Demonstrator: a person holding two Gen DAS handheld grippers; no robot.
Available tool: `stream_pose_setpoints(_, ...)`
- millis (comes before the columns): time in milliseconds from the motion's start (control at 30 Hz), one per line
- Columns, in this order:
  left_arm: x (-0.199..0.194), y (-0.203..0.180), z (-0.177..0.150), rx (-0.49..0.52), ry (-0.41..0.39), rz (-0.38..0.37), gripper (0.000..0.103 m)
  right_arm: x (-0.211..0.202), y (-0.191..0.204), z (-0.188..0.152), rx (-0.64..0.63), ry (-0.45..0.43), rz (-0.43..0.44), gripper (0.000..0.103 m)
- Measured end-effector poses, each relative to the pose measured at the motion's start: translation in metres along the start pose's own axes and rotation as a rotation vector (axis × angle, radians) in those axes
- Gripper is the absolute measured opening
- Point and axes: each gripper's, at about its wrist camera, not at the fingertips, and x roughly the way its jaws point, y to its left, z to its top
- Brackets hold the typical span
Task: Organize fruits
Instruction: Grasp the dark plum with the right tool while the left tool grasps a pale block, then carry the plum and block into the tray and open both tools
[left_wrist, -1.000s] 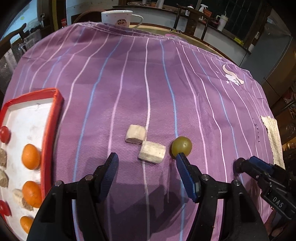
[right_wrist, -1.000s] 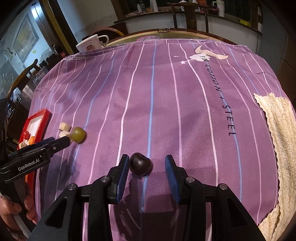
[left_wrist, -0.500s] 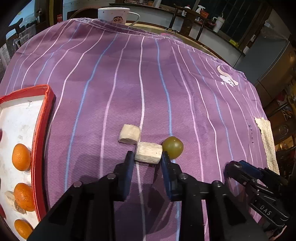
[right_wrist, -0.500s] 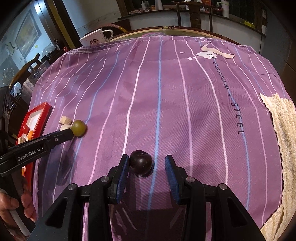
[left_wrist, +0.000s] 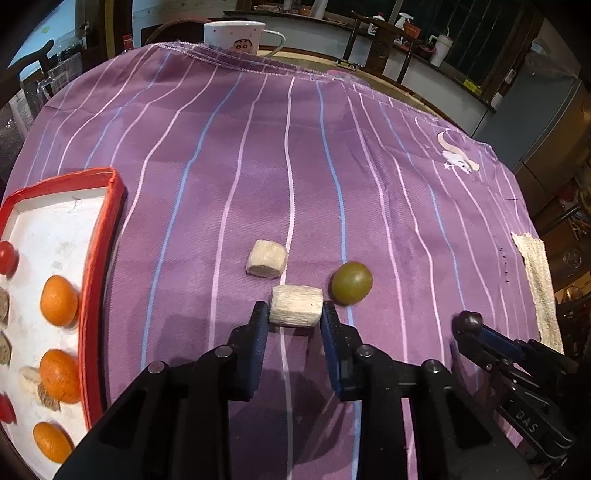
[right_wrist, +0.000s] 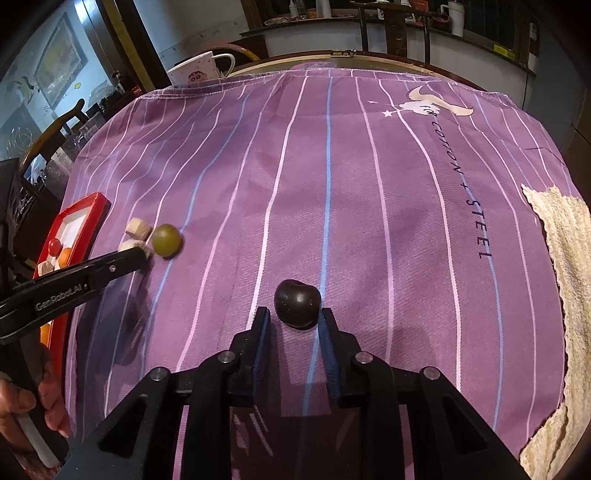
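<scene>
Left gripper (left_wrist: 294, 309) clamped on a pale cut chunk (left_wrist: 296, 305) on the purple striped cloth (left_wrist: 221, 166), green grape (left_wrist: 351, 283) just beside, second chunk (left_wrist: 266, 258) beyond, red tray (left_wrist: 96, 266) of oranges far left, right gripper (right_wrist: 295, 314) pinching a dark cherry (right_wrist: 297, 303) on the cloth.
</scene>
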Motion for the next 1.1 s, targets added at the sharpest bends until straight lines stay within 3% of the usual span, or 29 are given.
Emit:
stream_pose_setpoints(433,-0.039,0.009,-0.018,-0.039,-0.046,-0.021,0.028,-0.011,0.000,-0.001,0.019,-0.036,0.012,0.028)
stream_pose_setpoints(733,-0.044,0.012,-0.026,-0.050,-0.040,-0.029,0.028,0.007,-0.002,0.015,-0.016,-0.043,-0.106,0.034)
stream_pose_setpoints(900,-0.048,0.013,-0.029,-0.054,-0.044,-0.036,0.028,0.010,-0.020,0.016,0.038,-0.022,-0.051,0.027)
stream_pose_setpoints(1100,-0.058,0.017,-0.032,-0.062,-0.057,-0.041,0.028,0.000,-0.010,0.014,0.029,-0.021,-0.010,0.027)
